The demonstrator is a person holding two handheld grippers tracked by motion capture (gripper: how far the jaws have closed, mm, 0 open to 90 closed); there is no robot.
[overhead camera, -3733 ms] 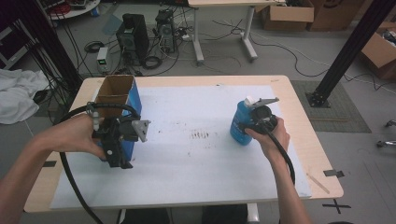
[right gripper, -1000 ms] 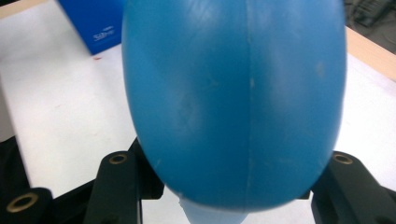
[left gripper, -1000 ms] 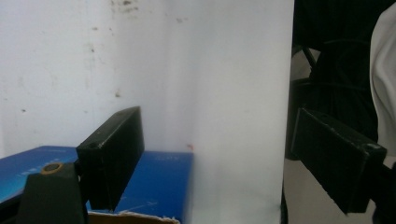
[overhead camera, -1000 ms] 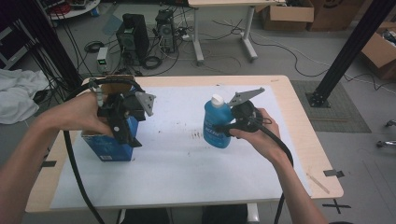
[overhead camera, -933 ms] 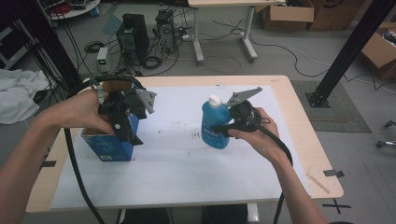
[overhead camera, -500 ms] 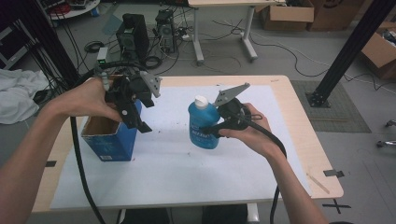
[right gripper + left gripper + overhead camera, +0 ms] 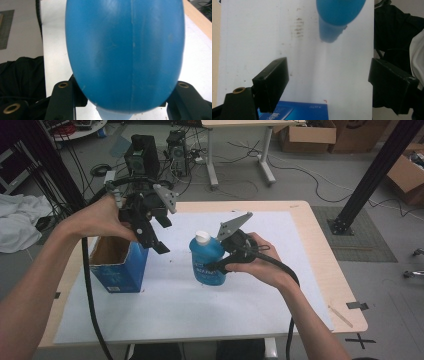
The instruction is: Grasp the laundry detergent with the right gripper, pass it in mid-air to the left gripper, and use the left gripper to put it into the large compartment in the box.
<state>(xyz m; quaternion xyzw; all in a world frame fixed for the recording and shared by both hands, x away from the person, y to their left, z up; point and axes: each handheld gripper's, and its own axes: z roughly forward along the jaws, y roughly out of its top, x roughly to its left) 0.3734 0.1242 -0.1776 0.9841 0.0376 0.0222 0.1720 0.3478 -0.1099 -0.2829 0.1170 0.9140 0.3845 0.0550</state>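
From above, my right tongs clamp the blue bottle upright over the white surface, the open blue box off to its left beneath my left tongs. Along my left tongs, jaws apart and empty, the bottle hangs ahead and the box edge lies just below. Along my right tongs, the bottle's belly sits squeezed between both jaws.

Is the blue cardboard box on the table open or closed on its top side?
Open. In the high view, the blue cardboard box stands upright on the white table sheet, and its brown inside shows through the top.
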